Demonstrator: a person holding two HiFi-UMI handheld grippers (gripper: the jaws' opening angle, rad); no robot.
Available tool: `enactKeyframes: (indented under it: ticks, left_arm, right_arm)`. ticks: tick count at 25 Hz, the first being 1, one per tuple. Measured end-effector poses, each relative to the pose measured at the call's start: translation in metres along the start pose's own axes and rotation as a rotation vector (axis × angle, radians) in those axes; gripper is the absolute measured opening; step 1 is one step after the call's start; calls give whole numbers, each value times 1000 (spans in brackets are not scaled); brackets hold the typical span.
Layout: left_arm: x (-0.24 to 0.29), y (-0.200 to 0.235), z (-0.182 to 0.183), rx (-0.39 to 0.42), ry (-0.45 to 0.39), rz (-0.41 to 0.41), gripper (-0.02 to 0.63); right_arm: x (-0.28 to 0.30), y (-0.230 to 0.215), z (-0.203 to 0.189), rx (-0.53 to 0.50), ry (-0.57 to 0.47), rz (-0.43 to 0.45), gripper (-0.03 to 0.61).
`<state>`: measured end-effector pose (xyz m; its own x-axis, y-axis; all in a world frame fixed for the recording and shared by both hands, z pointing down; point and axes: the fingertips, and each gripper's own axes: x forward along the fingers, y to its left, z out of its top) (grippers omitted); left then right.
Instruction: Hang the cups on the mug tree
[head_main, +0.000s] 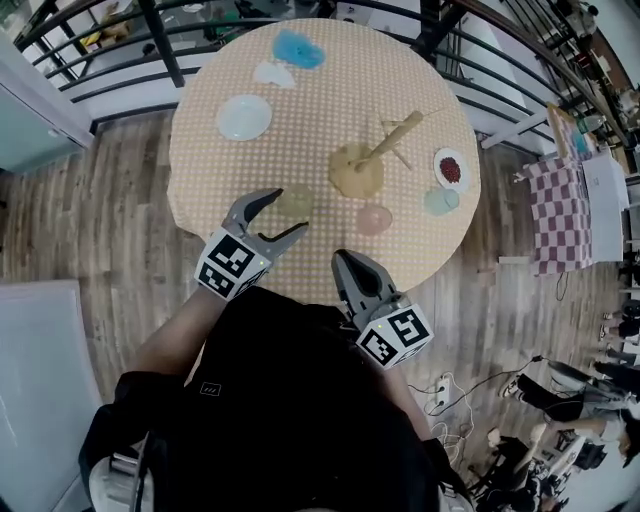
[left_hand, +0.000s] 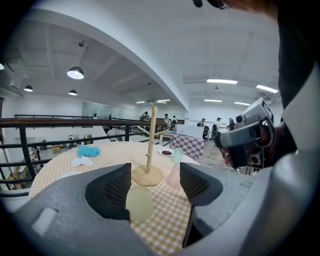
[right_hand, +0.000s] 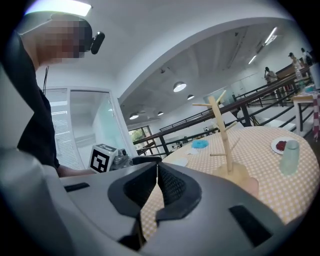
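Note:
A wooden mug tree (head_main: 383, 148) stands on the round checked table (head_main: 320, 100), with no cup on its pegs. A pale yellow cup (head_main: 295, 201) stands near the table's front edge. My left gripper (head_main: 290, 212) is open around it; in the left gripper view the yellow cup (left_hand: 139, 202) sits between the jaws, nearer the left one, unpressed. A pink cup (head_main: 374, 218) and a pale green cup (head_main: 440, 201) stand further right. My right gripper (head_main: 350, 262) is shut and empty at the table's front edge, its jaws (right_hand: 157, 172) meeting in front of the mug tree (right_hand: 222, 130).
A white plate (head_main: 244, 116), a white object (head_main: 273, 73) and a blue object (head_main: 298, 48) lie at the far left of the table. A small plate of red fruit (head_main: 450, 167) sits right of the tree. A black railing (head_main: 120, 40) runs behind the table.

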<state>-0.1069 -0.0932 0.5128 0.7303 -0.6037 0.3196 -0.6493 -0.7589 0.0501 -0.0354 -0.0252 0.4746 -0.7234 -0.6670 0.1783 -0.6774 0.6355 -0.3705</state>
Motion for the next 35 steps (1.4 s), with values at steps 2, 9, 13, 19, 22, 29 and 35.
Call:
enactKeyframes:
  ticks: [2, 9, 13, 19, 22, 29, 35]
  left_arm:
    - [7, 7, -17, 23, 11, -15, 296]
    - [49, 27, -73, 111, 86, -45, 350]
    - [73, 30, -92, 176, 171, -79, 373]
    - [100, 33, -115, 234, 286, -148, 374]
    - [109, 33, -123, 252, 336, -172, 374]
    - [117, 27, -133, 369, 495, -259, 373]
    - [116, 30, -133, 390, 507, -290, 345]
  right_arm:
    - [7, -3, -11, -10, 10, -10, 17]
    - [15, -30, -31, -3, 7, -75, 17]
    - [9, -43, -26, 3, -10, -102, 17]
    - [8, -53, -34, 43, -4, -126, 17]
    - [5, -59, -41, 80, 5, -140, 17]
    - [-2, -63, -21, 128, 28, -168, 17]
    - [3, -52, -11, 127, 67, -167, 17]
